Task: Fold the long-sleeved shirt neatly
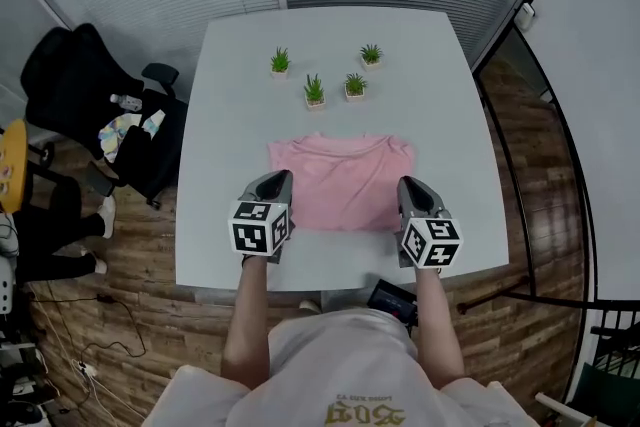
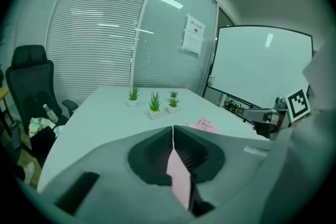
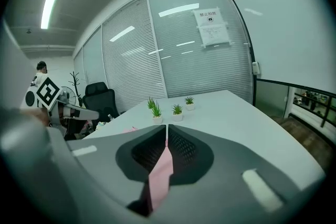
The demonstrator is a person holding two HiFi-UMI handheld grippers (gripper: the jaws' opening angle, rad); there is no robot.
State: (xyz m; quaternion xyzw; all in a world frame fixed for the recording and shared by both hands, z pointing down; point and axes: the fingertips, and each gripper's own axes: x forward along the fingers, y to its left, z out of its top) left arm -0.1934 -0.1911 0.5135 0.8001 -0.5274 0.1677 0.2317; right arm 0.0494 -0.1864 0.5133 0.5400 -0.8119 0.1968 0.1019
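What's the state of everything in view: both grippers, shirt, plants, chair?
left gripper: shut on the shirt, pink cloth between its jaws.
right gripper: shut on the shirt, pink cloth between its jaws.
shirt: spread on the table, near edge pinched at both corners.
potted plants: four, upright, beyond the shirt.
office chair: left of the table, clutter on its seat.

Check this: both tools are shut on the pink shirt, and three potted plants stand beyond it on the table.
Not three: the head view shows four potted plants beyond the pink shirt on the table. The left tool and right tool are indeed shut on the shirt.
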